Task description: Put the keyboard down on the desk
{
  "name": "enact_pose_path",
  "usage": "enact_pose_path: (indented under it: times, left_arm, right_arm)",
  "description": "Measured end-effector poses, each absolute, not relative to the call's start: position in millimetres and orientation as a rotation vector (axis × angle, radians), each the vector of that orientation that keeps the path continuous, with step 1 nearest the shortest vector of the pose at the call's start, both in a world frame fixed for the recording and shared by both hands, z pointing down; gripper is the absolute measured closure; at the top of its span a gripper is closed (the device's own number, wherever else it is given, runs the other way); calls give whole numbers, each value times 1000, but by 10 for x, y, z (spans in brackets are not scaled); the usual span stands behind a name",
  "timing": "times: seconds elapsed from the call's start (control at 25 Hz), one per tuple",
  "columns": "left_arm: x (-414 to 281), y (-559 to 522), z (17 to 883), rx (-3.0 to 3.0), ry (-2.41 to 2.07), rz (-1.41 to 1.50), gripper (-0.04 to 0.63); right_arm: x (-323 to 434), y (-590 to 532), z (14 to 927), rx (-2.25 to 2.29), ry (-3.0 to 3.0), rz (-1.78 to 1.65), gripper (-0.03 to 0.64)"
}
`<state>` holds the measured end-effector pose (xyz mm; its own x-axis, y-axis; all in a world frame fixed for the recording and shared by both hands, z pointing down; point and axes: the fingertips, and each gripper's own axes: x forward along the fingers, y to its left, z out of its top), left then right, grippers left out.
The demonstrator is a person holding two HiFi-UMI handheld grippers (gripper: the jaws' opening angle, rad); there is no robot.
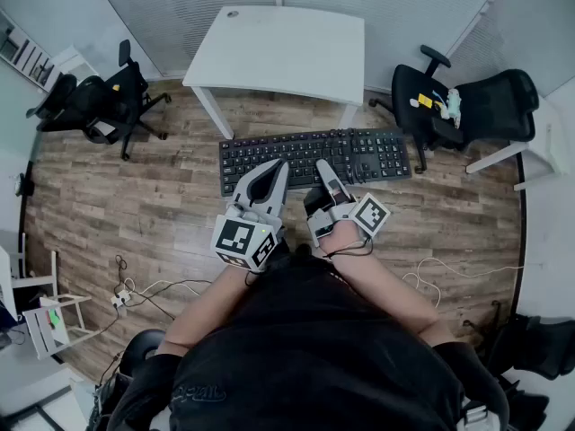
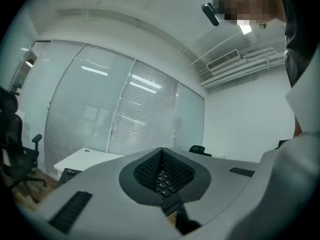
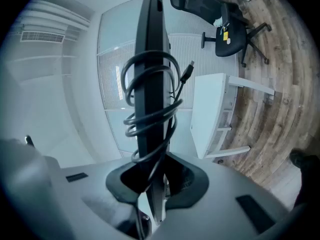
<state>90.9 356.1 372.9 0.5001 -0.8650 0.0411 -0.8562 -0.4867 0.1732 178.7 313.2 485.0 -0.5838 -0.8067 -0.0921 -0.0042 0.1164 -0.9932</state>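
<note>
The black keyboard (image 1: 314,155) is up in the air over the wooden floor (image 1: 135,187), lying flat with its keys upward, between the person and the white surface (image 1: 278,52) and not on that surface. The right tool (image 1: 325,176) holds it by the near long edge, about at the middle. In the right gripper view the keyboard (image 3: 152,59) stands edge-on and runs straight out from the right tool (image 3: 155,184), whose jaws are clamped narrow on its edge. A dark cable (image 3: 150,114) is wound in several loops around the keyboard's body, with its plug (image 3: 190,70) sticking out to one side.

The left tool (image 1: 272,171) reaches over the left half of the keyboard. In the left gripper view the left tool (image 2: 161,159) has its jaws drawn together so that the tips meet, with nothing gripped; a few keys show through the gap lower down, and whether the tool rests on them I cannot tell.

The surface (image 3: 210,109) is bare apart from a small mark near its far edge. A black office chair (image 1: 99,101) stands to the left of it, and another chair (image 1: 476,106) to the right carries some small objects on its seat. White cords and a power strip (image 1: 121,299) lie on the floor at lower left
</note>
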Motion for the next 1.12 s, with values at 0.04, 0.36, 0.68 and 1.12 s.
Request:
enact_pose_path:
  times: [0.04, 0.36, 0.68, 1.12]
  left_arm:
    - [901, 3557, 3726, 2570, -1489, -76, 581]
    - [858, 3561, 3722, 2577, -1486, -97, 580]
    - [744, 3487, 3769, 2563, -1485, -89, 581]
    - [422, 3132, 3880, 2547, -1476, -66, 580]
  right_arm:
    - [1777, 3127, 4843, -791, 1733, -1537, 532]
    - [1747, 3114, 4844, -795, 1736, -1530, 531]
    - [1654, 3031, 4851, -802, 1748, -1518, 531]
    - [1332, 2702, 4964, -821, 1753, -1539, 531]
